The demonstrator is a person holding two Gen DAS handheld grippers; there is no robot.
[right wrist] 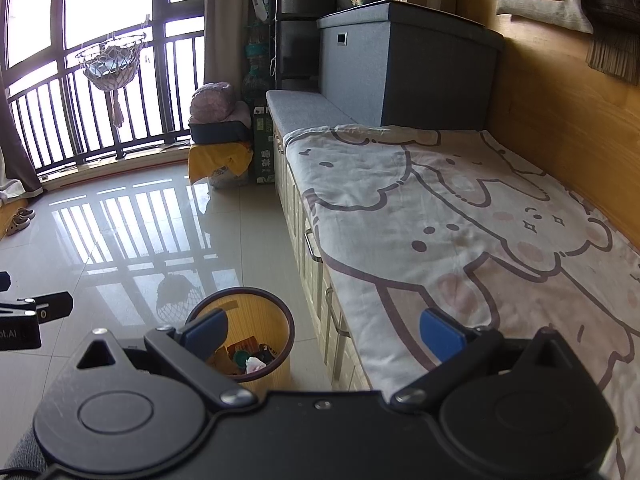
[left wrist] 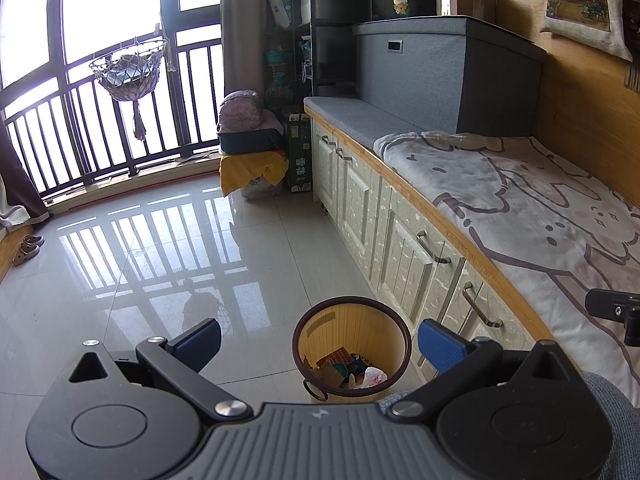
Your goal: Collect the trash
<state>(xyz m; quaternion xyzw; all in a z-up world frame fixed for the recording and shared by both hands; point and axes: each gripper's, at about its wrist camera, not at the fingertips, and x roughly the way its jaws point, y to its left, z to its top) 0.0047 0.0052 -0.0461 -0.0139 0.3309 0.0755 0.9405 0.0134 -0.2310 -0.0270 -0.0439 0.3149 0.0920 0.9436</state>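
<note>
A round yellow waste bin (left wrist: 320, 330) with a dark rim stands on the tiled floor beside the bed's drawers; the same bin (right wrist: 276, 334) shows low in the right wrist view. Inside lie scraps of trash (left wrist: 352, 372), among them a white crumpled bag, cardboard and a green lid. My left gripper (left wrist: 319, 342) hangs wide open above the bin, nothing between its blue pads. My right gripper (right wrist: 323, 334) is also wide open and holds nothing, its left pad over the bin and its right pad over the blanket. Part of the right gripper (left wrist: 616, 312) shows at the left view's right edge.
A bed with a cartoon blanket (right wrist: 460, 220) runs along the right, over cream drawers (left wrist: 400, 240). A grey storage box (left wrist: 440, 76) sits at its far end. A yellow-draped stack (left wrist: 252, 168) and shelves stand by the railed window (left wrist: 80, 100). Sandals (left wrist: 28, 248) lie far left.
</note>
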